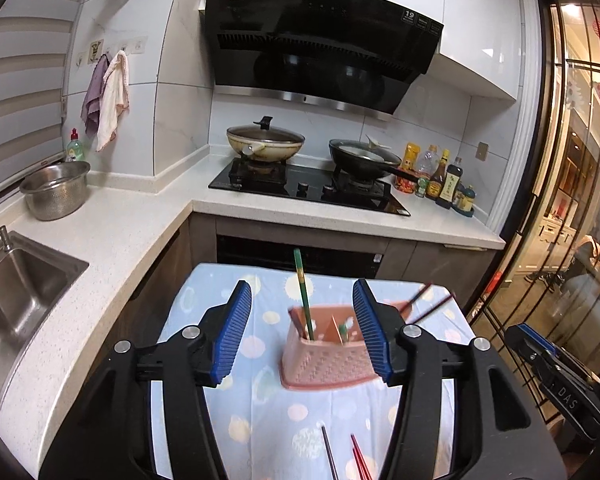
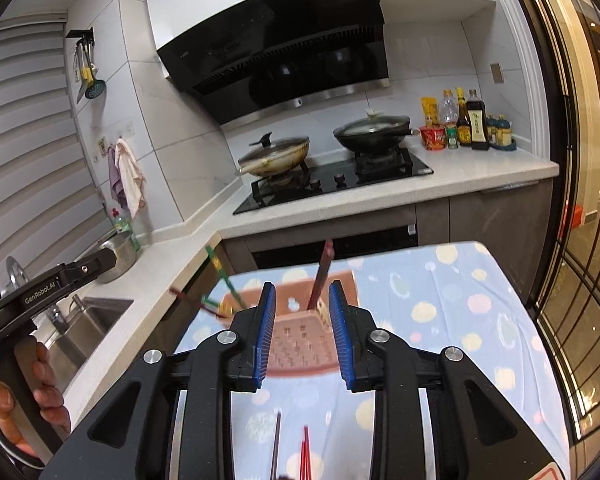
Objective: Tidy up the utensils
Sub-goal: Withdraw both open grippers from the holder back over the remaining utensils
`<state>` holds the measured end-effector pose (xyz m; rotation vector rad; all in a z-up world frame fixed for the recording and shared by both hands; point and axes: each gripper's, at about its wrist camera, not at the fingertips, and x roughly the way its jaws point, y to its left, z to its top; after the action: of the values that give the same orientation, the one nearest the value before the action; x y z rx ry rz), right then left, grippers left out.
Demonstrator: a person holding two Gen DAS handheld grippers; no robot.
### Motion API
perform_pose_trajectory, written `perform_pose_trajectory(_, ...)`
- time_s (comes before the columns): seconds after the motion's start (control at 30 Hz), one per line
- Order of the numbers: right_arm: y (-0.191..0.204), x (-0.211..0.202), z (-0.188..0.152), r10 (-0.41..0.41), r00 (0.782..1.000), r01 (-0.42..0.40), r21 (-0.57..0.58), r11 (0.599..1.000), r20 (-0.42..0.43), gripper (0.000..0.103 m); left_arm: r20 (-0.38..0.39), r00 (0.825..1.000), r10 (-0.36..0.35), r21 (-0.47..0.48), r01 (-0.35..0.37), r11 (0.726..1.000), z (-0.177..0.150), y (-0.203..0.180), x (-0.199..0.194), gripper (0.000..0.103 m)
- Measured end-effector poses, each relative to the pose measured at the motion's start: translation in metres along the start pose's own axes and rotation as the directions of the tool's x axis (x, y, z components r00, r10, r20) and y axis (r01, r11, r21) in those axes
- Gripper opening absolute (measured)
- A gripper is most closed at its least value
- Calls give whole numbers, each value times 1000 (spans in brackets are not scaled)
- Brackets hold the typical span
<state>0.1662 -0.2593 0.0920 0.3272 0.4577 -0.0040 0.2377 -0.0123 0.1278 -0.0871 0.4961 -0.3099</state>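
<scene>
A pink slotted utensil holder stands on a blue dotted cloth. A green chopstick stands upright in its left compartment, and blurred dark red chopsticks lean out at its right end. My left gripper is open just in front of the holder, with nothing pressed between its pads. In the right wrist view my right gripper is open in front of the holder, where a dark red chopstick stands beyond the pads. Blurred green chopsticks show at the holder's left.
A dark chopstick and red ones lie on the cloth near me. Behind the cloth-covered table are the white counter, sink, steel pot, stove with two pans and bottles. A hand holds the left gripper's handle.
</scene>
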Motion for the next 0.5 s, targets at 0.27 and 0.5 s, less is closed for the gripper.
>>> perform_pose_trajectory(0.27,-10,-32,-71,-1,990,6,39,999,-141,27,-151,988,-14,14,16,1000,-83,-1,-18,50)
perform_pose_trajectory(0.5,-9,-58,-148,-56,965,59,6,998,-256,27,-288,957,-25,11,30,999,-160,-6,-31,50)
